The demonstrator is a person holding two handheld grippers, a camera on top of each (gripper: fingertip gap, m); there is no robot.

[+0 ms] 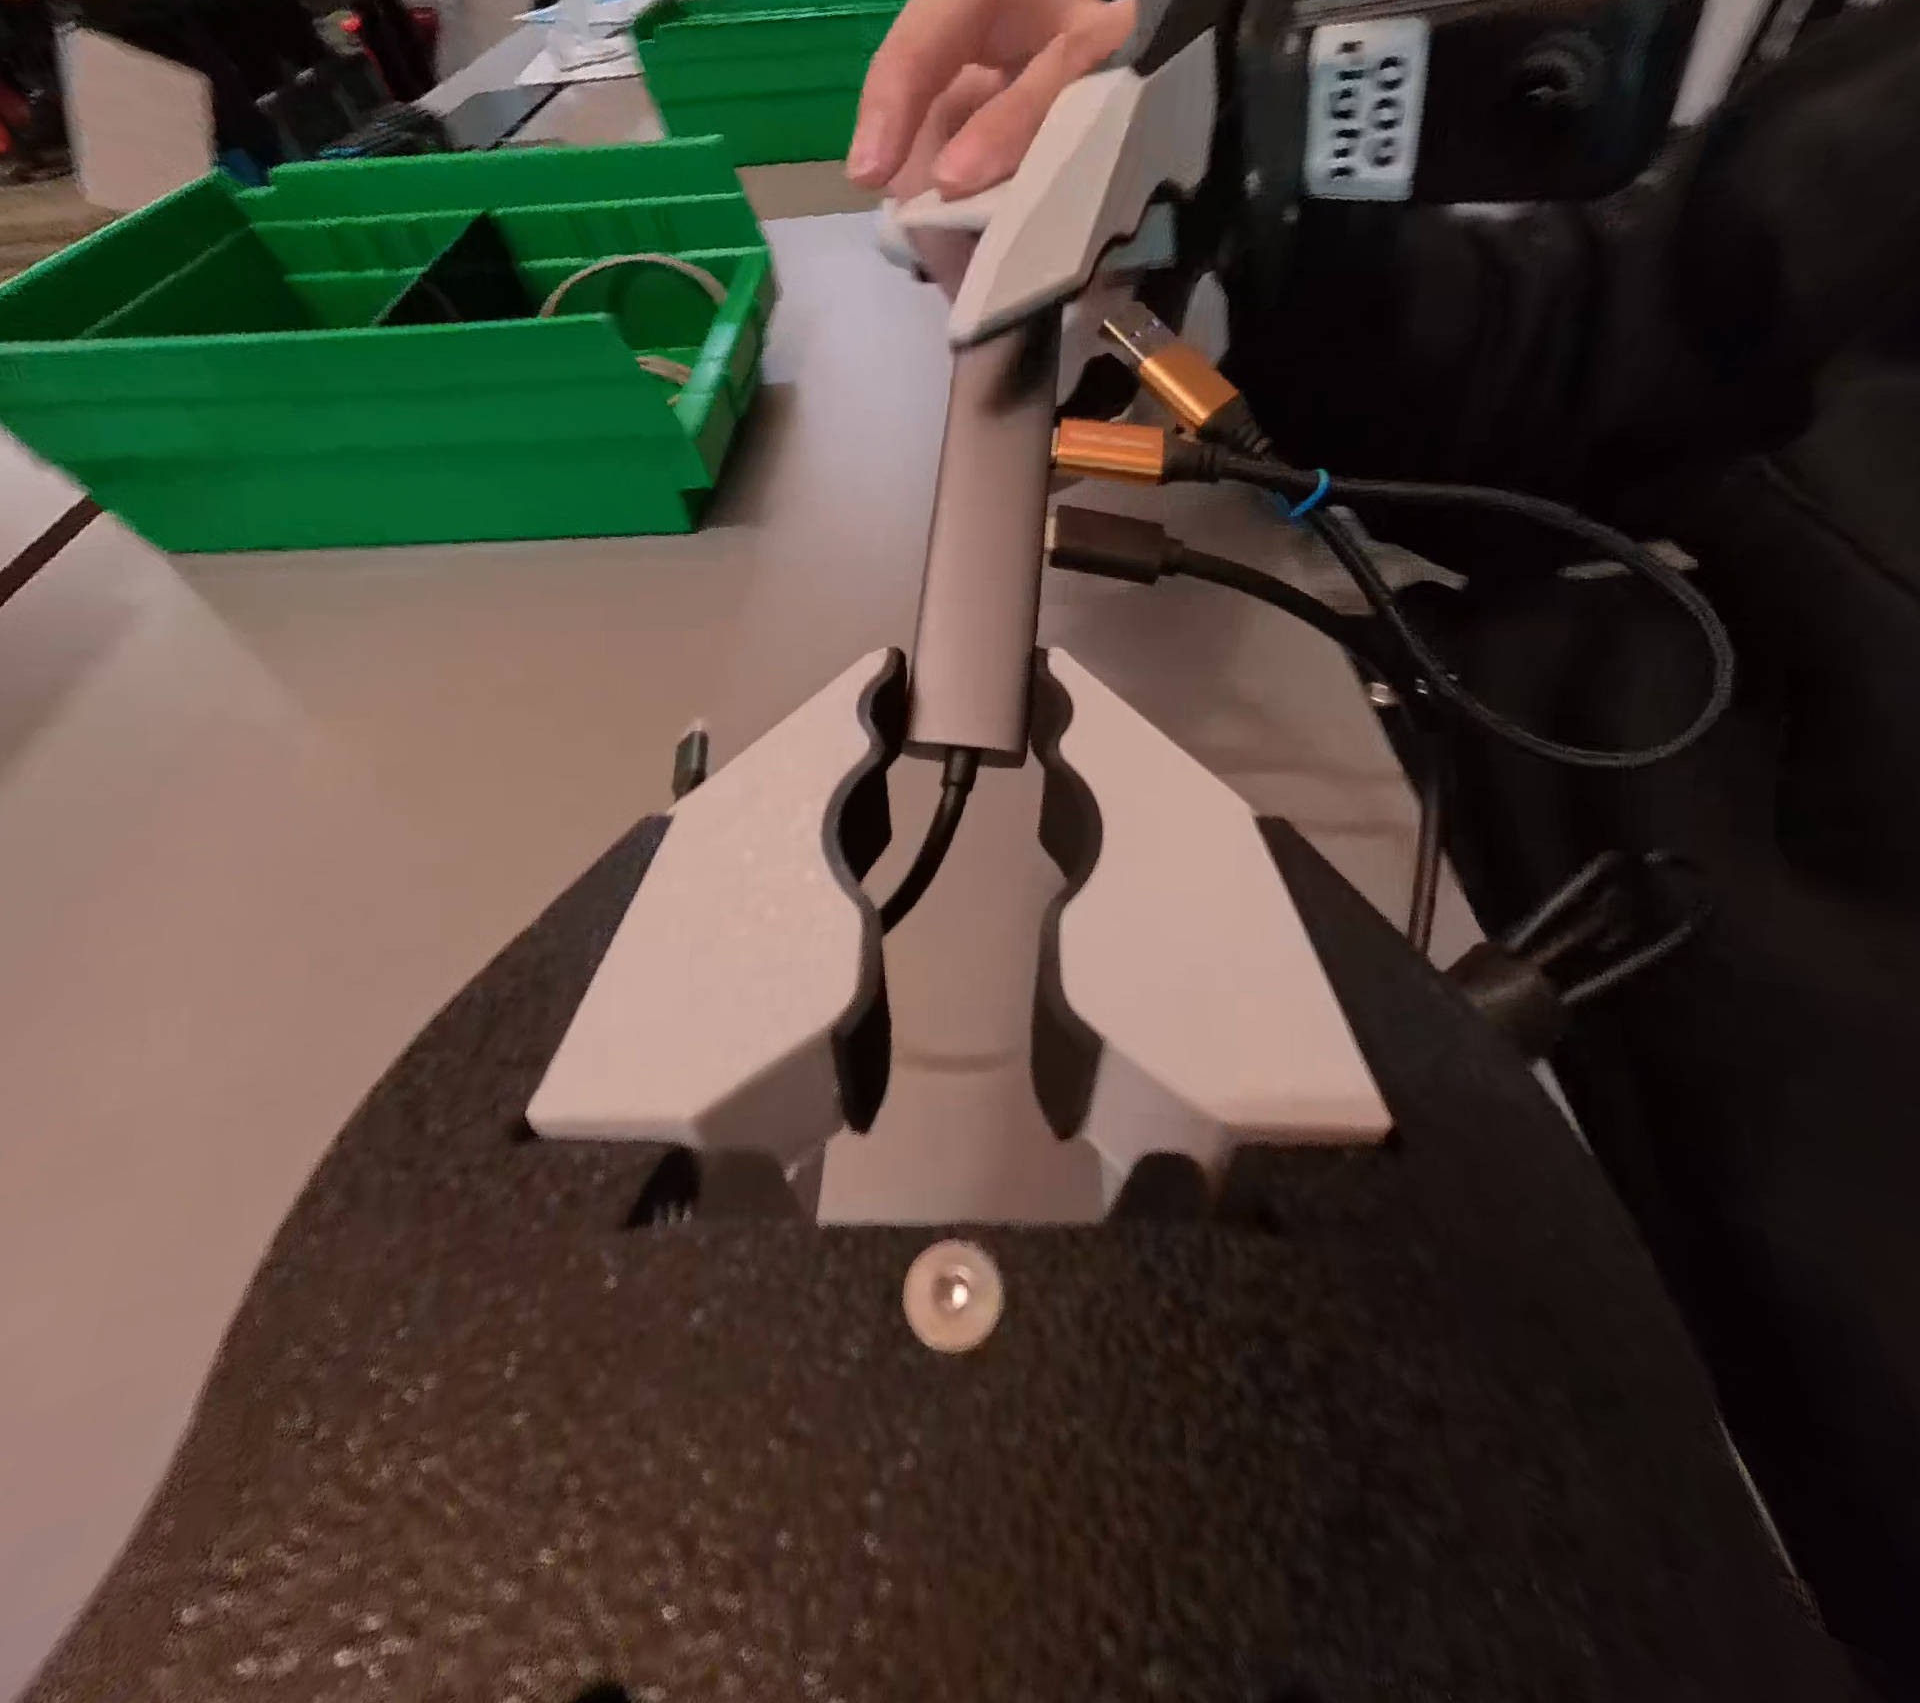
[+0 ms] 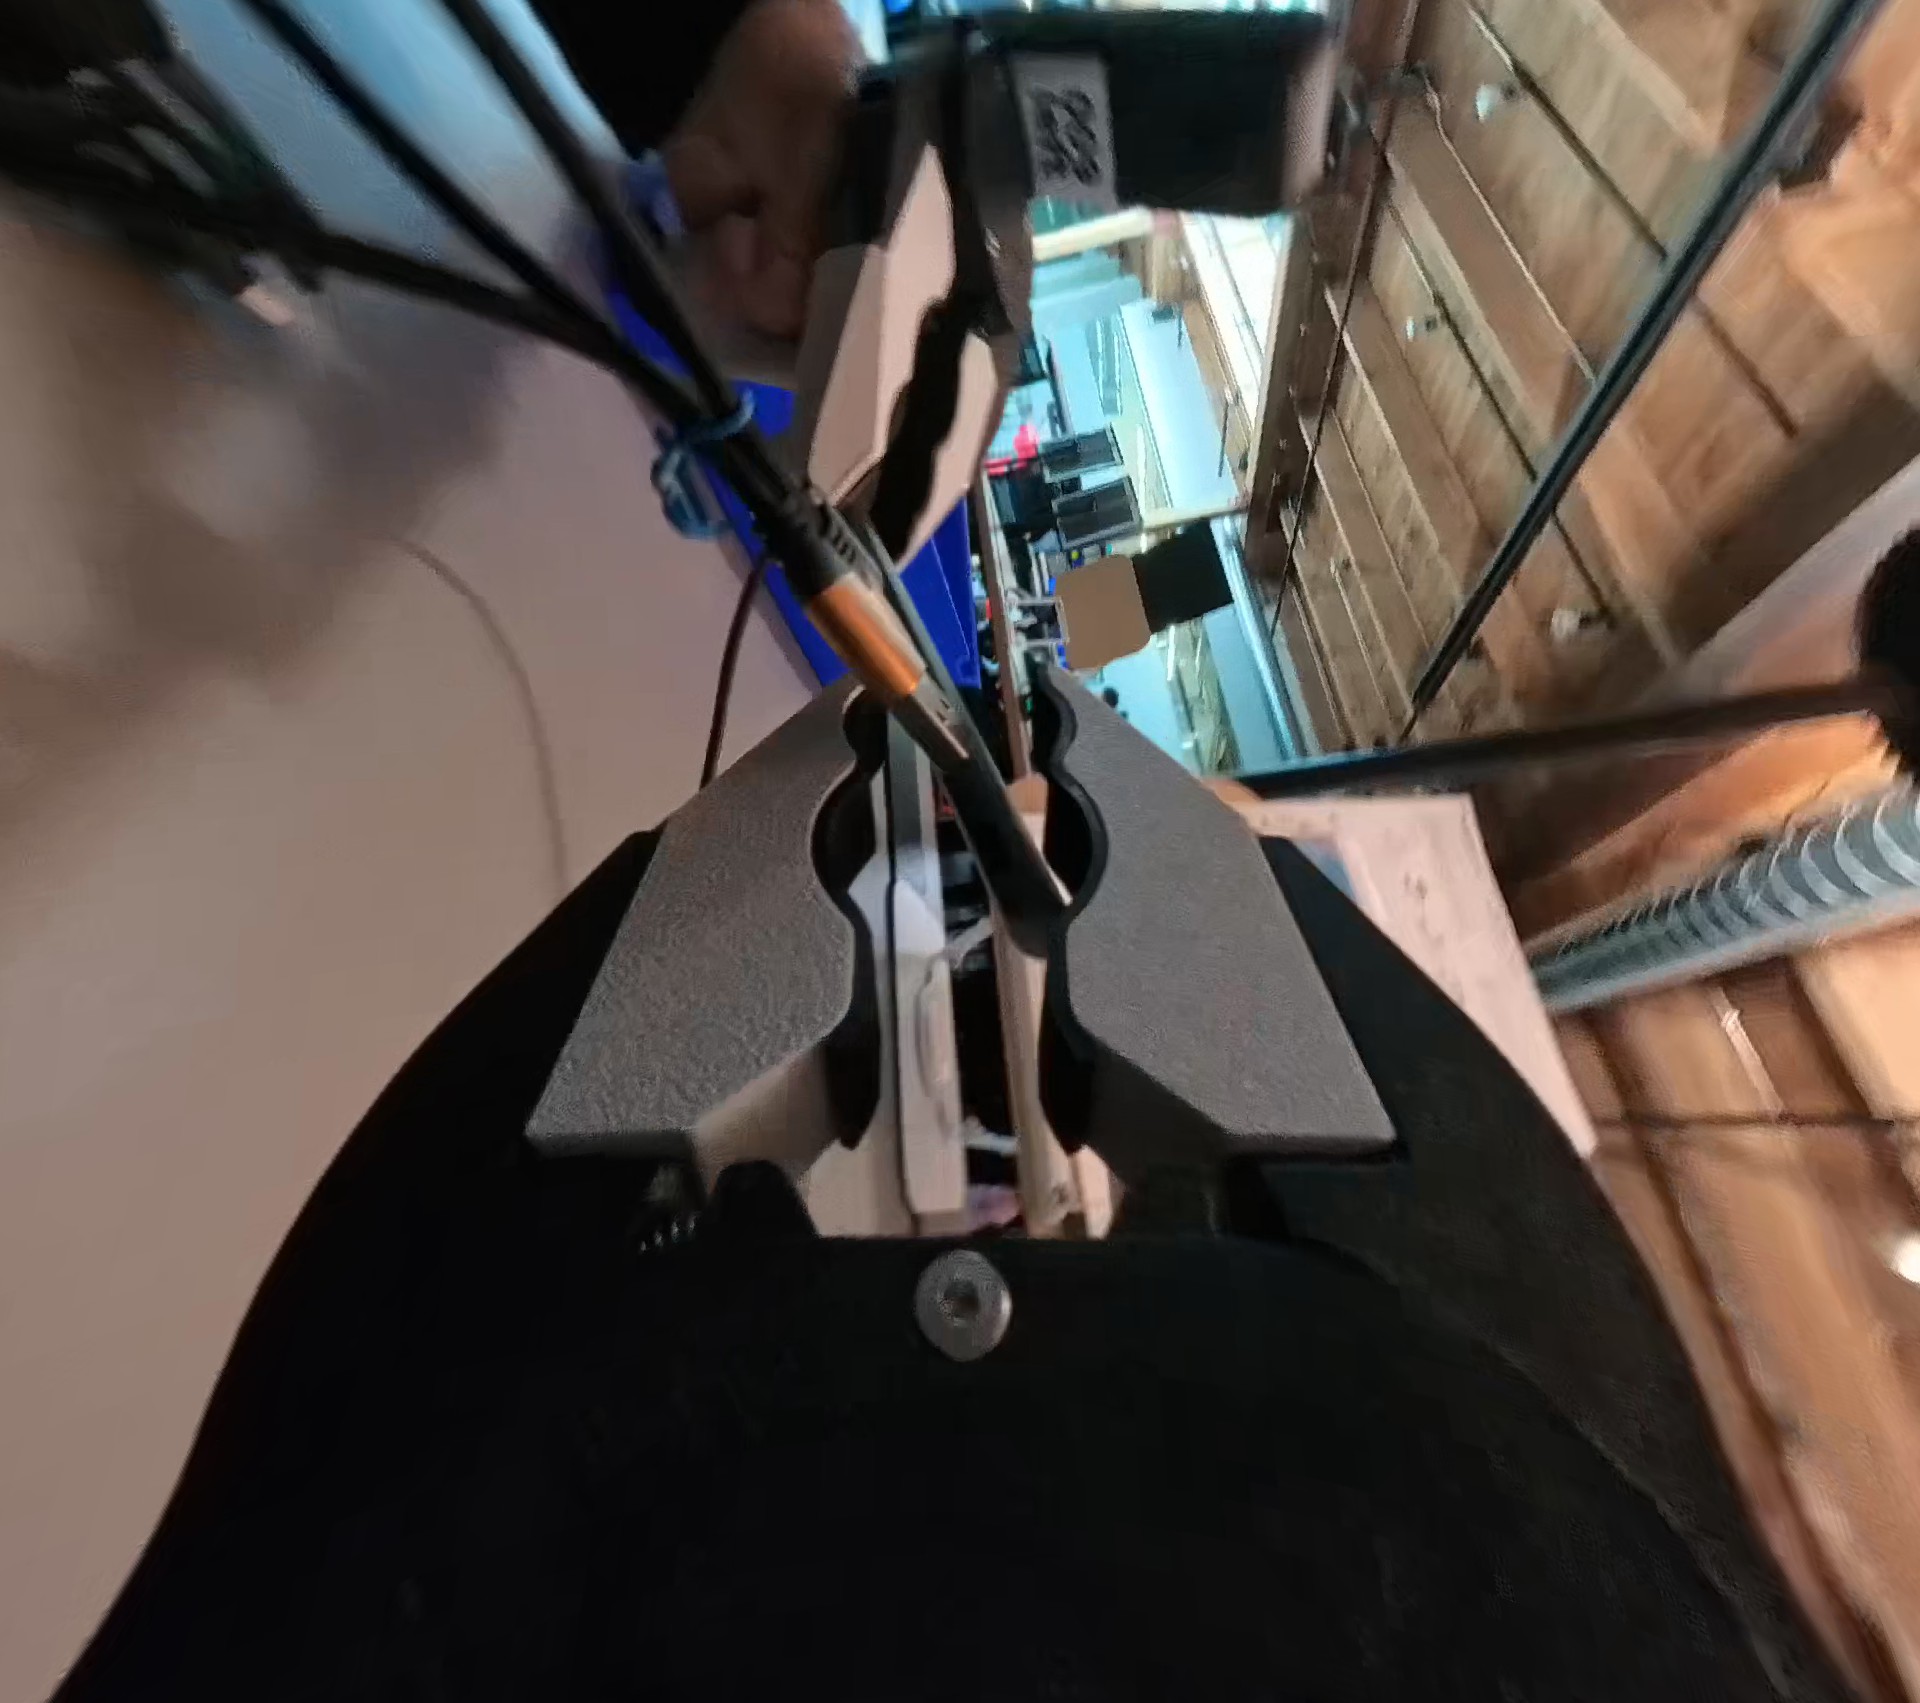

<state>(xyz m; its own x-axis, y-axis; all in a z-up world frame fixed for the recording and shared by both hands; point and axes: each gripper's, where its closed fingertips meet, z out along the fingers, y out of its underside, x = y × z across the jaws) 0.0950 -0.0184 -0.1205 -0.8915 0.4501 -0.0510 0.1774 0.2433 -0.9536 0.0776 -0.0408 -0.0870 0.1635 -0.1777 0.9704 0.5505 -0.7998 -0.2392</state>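
The left gripper (image 1: 971, 697) was clamped on the lower end of a grey USB hub (image 1: 982, 552), its two fingertips pressed against the hub's sides, so the hub stood nearly upright above the grey bench (image 1: 416, 718). A short black lead (image 1: 930, 843) ran from the hub's bottom end down between the fingers; where it ended was hidden.

In the left wrist view the right gripper (image 1: 997, 282) reached in from the upper right and covered the hub's top end, so whether it touched the hub could not be told. A person's hand (image 1: 966, 64) rested on that gripper's body. Beside the hub's right side hung a bundle of black cables tied with a blue band (image 1: 1304, 495): two orange-sleeved plugs (image 1: 1107, 448) and a dark plug (image 1: 1112, 541) all sat just beside the hub, but blur hid whether any was seated in a port.

In the right wrist view, the right gripper (image 2: 956, 718) had one orange-sleeved plug (image 2: 868, 640) at its fingertips with a black cable (image 2: 997, 832) running back between them. The fingertips stood a little apart, and I could not tell whether they pinched the plug or cable. The hub itself could not be made out there.

Toward the bench's far left edge sat a green bin (image 1: 395, 396) with a coiled cable (image 1: 634, 292) half hidden inside; a second green bin (image 1: 769, 53) stood farther back. The background was blurred.
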